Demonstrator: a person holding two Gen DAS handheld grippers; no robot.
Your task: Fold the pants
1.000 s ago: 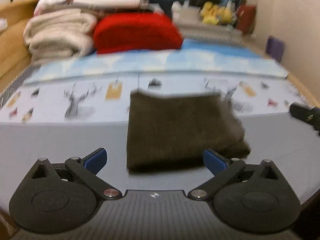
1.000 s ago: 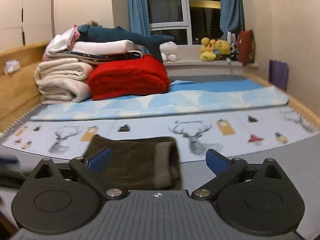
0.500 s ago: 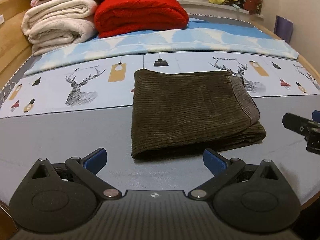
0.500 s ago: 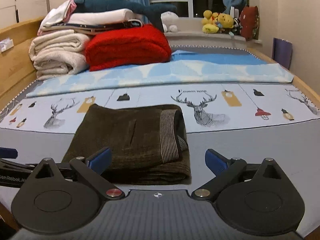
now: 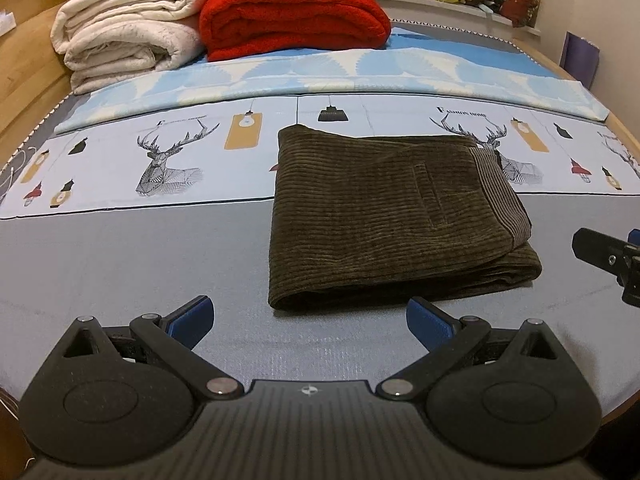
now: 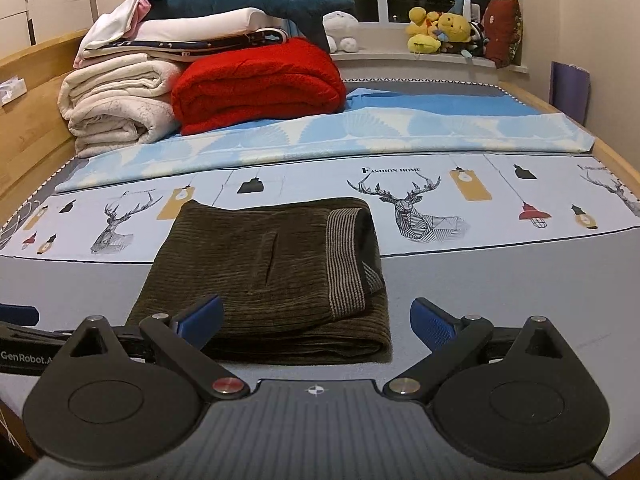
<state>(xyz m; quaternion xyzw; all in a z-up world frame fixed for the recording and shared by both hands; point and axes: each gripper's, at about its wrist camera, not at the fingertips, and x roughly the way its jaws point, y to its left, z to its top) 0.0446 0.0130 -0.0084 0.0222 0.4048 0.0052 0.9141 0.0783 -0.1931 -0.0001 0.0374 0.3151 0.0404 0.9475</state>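
Both my claws released, empty: left claw (image 5: 308,320), right claw (image 6: 316,322). Folded dark-brown corduroy pants (image 5: 388,208) lie on bed just ahead of both. Soft, thick, floppy imo; I'd pinch the near folded edge, all layers.

1. A red blanket (image 6: 260,84) lies folded at the far left of the bed (image 6: 480,280).
2. Cream blankets (image 6: 116,108) are stacked just left of it, touching.
3. A shark toy (image 6: 248,0) lies on top of the pile.
4. Yellow plush toys (image 6: 438,28) sit on the far windowsill.
5. A blue sheet (image 6: 400,132) crosses the bed.
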